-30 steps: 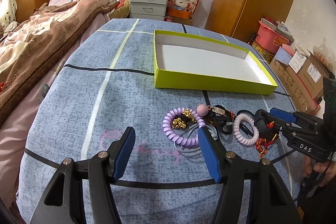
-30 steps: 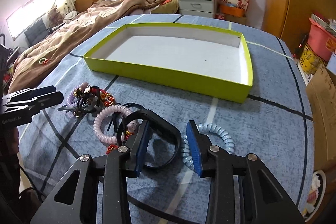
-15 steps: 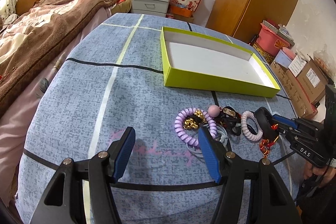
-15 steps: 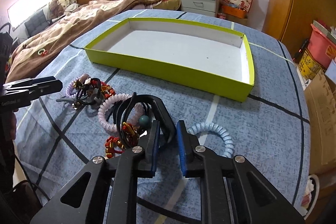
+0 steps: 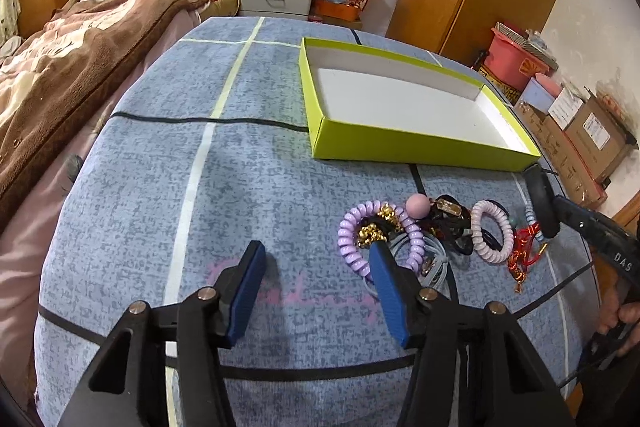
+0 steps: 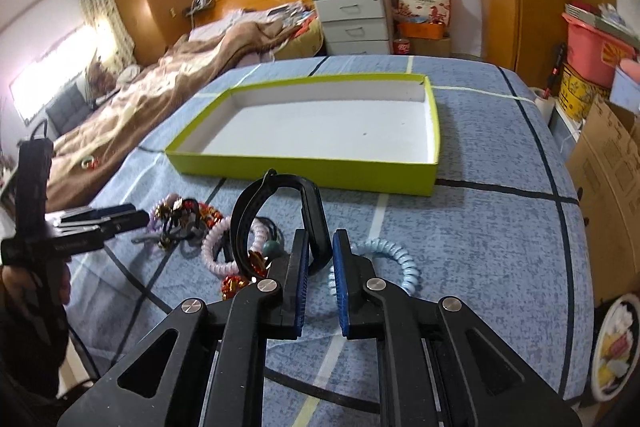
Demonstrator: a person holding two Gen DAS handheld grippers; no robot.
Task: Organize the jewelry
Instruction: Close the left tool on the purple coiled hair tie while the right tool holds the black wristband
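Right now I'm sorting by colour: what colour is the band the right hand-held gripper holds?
Black: the band in the right hand-held gripper, clearest in the right wrist view.

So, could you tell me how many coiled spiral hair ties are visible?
3: purple coil beside the left gripper, pink coil mid-pile, light blue coil near the right gripper. Others may be hidden.

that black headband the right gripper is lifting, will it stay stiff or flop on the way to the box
The black headband likely stays stiff: its arch holds shape while lifted. The right gripper pinches only one end, so it may swing or pivot. Its surface looks smooth, possibly slippery between the pads.
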